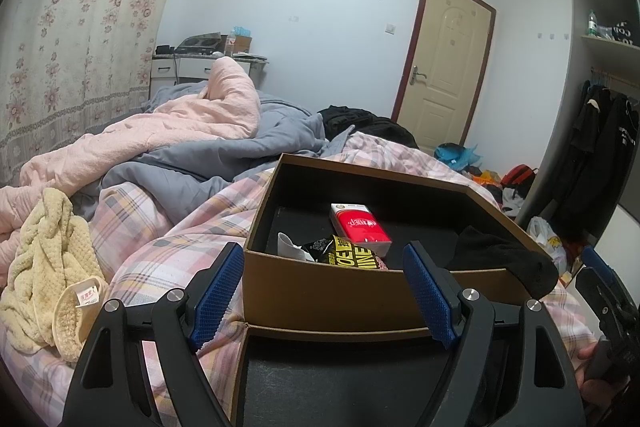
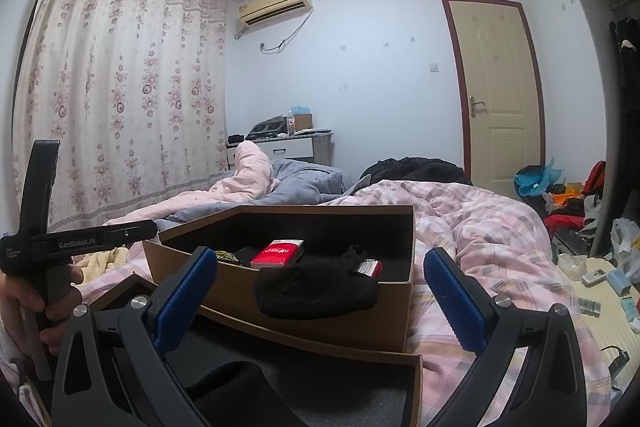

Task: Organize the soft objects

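Note:
A brown cardboard box [image 1: 320, 291] with a black inside sits on the bed; it also shows in the right wrist view [image 2: 304, 311]. A black sock [image 1: 508, 259] hangs over its near rim, seen also in the right wrist view [image 2: 316, 291]. Inside lie a red pack [image 1: 360, 229], a black-and-yellow packet [image 1: 344, 251] and a white item [image 1: 290, 245]. A cream towel [image 1: 48, 267] lies crumpled on the bed at the left. My left gripper [image 1: 324, 295] is open and empty in front of the box. My right gripper [image 2: 320, 295] is open, with the sock between its blue pads, apart from them.
A second box part [image 2: 280, 379] lies just below both grippers. Pink and grey quilts [image 1: 192, 131] are heaped at the back of the plaid bedspread [image 2: 480, 227]. Clutter [image 2: 572, 203] covers the floor at the right near the door.

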Demonstrator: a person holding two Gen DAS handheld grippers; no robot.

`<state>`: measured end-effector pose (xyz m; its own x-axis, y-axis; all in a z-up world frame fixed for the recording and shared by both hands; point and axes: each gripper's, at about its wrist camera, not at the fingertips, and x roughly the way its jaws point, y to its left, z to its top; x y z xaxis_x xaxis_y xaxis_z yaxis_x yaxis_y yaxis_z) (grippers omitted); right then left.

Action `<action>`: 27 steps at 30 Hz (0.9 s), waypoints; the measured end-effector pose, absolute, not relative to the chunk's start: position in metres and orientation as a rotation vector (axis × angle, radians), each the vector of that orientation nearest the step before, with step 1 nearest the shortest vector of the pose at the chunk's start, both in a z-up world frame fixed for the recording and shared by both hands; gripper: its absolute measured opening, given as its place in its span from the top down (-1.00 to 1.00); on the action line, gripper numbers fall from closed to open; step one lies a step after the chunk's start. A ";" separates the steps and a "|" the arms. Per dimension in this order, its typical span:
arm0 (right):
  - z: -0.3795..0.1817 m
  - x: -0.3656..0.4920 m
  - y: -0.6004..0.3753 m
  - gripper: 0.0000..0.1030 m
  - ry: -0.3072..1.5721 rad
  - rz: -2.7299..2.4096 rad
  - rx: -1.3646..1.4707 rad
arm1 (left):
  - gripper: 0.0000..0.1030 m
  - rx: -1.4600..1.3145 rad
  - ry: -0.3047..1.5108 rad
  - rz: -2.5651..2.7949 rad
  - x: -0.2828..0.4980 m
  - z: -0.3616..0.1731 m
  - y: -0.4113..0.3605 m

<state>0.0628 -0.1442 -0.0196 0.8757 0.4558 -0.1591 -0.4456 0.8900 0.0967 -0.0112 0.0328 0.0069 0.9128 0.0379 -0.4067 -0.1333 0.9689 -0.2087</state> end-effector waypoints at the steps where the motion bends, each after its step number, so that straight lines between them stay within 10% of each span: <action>1: -0.020 0.062 -0.144 -0.99 0.181 0.471 0.058 | -0.54 -0.236 0.413 0.089 -0.011 0.007 0.033; 27: -0.019 0.065 -0.144 -0.99 0.189 0.474 0.062 | -0.54 -0.236 0.413 0.089 -0.011 0.007 0.033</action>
